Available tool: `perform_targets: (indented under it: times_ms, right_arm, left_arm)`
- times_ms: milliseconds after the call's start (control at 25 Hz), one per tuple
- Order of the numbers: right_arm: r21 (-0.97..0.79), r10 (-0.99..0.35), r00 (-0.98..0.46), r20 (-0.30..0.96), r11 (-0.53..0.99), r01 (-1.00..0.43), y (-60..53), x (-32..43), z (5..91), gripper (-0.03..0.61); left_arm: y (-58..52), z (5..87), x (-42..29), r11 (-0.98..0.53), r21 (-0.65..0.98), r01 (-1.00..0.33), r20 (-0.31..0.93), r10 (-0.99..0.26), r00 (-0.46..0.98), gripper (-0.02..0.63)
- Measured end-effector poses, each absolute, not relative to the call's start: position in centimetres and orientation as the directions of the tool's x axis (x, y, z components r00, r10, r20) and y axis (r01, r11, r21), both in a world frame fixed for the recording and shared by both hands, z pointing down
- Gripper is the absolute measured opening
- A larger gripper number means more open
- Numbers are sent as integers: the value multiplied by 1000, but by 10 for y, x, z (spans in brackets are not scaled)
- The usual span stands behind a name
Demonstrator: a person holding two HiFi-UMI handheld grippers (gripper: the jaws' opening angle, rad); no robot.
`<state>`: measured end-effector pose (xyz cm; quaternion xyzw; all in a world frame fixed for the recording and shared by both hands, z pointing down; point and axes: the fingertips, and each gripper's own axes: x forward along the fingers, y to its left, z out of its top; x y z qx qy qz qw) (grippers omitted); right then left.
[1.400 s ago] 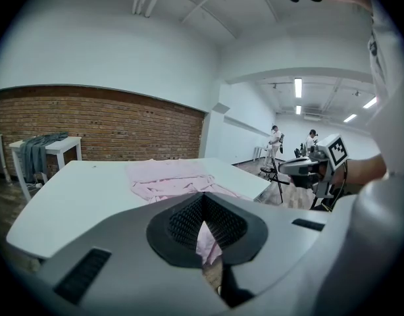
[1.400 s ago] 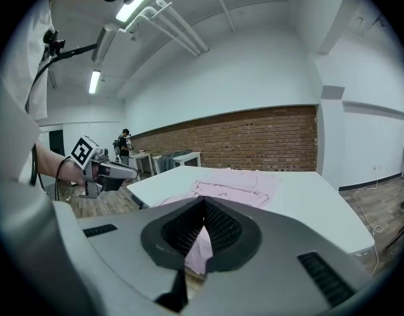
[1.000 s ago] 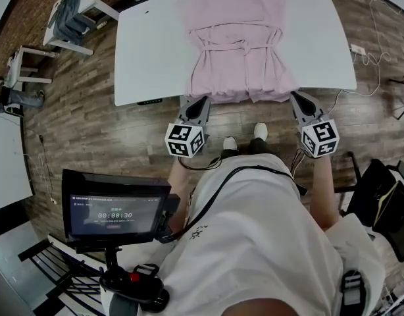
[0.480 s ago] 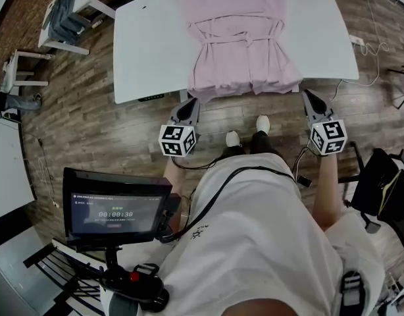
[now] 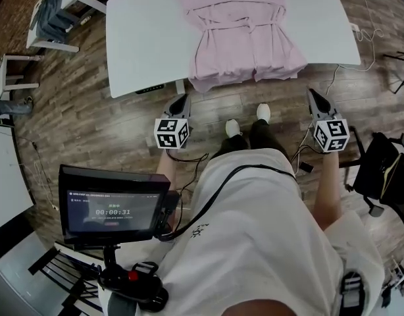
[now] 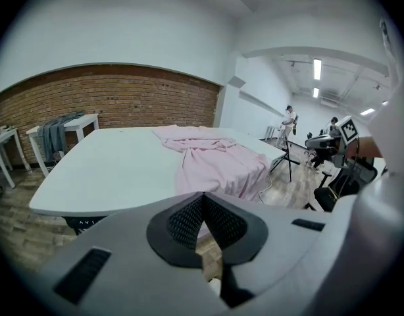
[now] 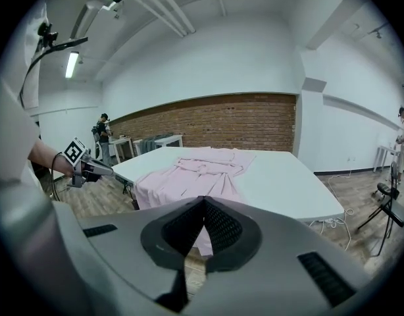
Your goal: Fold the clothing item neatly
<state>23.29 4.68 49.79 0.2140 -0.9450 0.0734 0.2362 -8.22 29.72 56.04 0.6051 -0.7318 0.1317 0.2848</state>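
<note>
Spanning the top of the head view, the white table (image 5: 139,38) has its far edge cut off by the frame. The pink dress (image 5: 245,45) lies flat on it with the hem draped over the near edge; its neckline is out of frame there. Left gripper (image 5: 183,99) and right gripper (image 5: 312,94) hang short of that edge, clear of the fabric, jaws closed and empty.
</note>
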Motion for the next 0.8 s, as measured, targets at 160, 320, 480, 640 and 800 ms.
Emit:
perform_targets:
  times_ms: [160, 320, 480, 640, 800]
  right_arm:
    - [-41, -374, -785, 494, 892, -450, 49, 240, 508, 5]
    - [-41, -354, -782, 513, 900, -435, 44, 243, 522, 5]
    - [-45, -327, -785, 526, 911, -410, 30, 243, 535, 5]
    - [-62, -300, -792, 531, 919, -390, 19, 244, 551, 5]
    - [-78, -266, -785, 559, 926, -370, 9, 248, 584, 5]
  left_arm:
    - [305, 580, -91, 255, 133, -958, 602, -788, -126, 2]
    - [305, 602, -91, 239, 119, -964, 634, -766, -111, 3]
    - [295, 615, -92, 237, 118, -964, 662, -743, -101, 3]
    - [293, 638, -88, 229, 82, -970, 713, -693, -103, 12]
    - [290, 666, -91, 254, 37, -966, 745, -651, -143, 95]
